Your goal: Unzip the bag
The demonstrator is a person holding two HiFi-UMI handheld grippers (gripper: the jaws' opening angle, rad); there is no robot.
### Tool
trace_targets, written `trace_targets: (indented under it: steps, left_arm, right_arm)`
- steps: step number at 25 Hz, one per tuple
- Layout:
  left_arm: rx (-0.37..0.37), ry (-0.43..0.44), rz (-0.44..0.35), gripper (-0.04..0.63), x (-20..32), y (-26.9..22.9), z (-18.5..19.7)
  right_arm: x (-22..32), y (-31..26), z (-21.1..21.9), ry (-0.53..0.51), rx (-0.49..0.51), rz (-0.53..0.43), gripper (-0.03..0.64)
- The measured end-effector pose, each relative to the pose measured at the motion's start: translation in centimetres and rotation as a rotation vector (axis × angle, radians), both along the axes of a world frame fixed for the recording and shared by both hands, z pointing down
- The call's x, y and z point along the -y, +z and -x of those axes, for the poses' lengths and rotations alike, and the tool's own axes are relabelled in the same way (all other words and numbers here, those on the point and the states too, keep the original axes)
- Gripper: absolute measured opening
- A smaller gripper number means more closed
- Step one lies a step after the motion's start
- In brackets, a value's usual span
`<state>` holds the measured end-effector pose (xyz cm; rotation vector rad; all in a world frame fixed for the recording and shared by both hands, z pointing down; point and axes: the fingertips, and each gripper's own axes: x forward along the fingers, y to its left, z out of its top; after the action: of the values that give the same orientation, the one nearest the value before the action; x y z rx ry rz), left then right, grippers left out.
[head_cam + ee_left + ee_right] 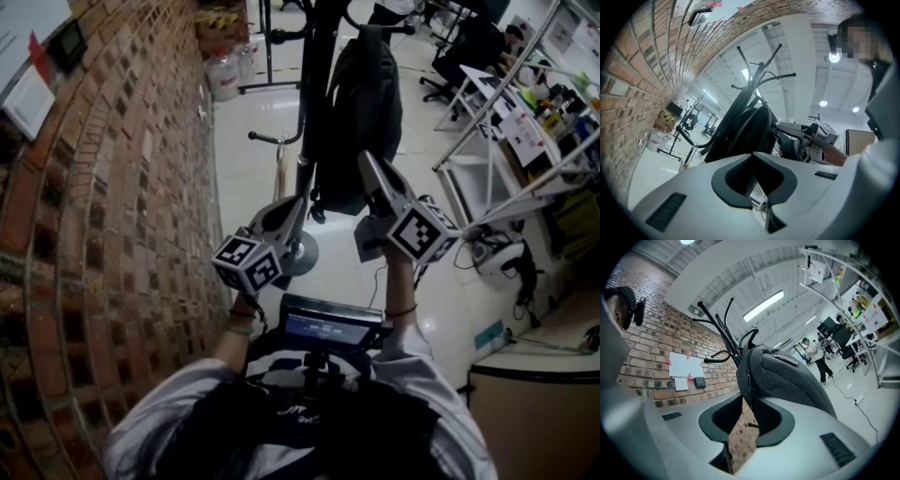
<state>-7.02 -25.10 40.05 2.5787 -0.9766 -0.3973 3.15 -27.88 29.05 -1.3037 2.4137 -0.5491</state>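
Jaws of the right gripper (744, 427) stand partly apart around the zipper pull (752, 425) of the grey bag (787, 376) hanging on a coat stand (723, 326); left gripper (758, 187) slightly apart, empty. Wall papers (684, 366) unreadable.

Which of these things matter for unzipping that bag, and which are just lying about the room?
Part of the job: dark backpack; its zipper pull, between the open jaws of the right gripper; the coat rack it hangs on; left gripper.

Just around: brick wall; papers on it; plastic jugs on the floor; desks.
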Motion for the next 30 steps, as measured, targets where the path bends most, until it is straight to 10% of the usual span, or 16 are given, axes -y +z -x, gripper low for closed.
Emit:
trace_targets:
  steps: [9,17,30]
  left_arm:
    - [0.007,0.000,-0.053,0.008,0.5,-2.3,0.8]
    - [-0.033,0.373,-0.092,0.008,-0.1,-10.3,-5.8]
    - [0.030,0.455,0.041,0.037,1.2,-11.1,-9.1]
  right_arm:
    - [0.6,0.5,-0.3,0.054,-0.027,-0.006,-0.006]
    - [0.5,0.7,-0.3,0.029,-0.030,-0.009,-0.006]
    - [0.0,3.1,-1.0,0.017,-0.065,0.009,-0.003]
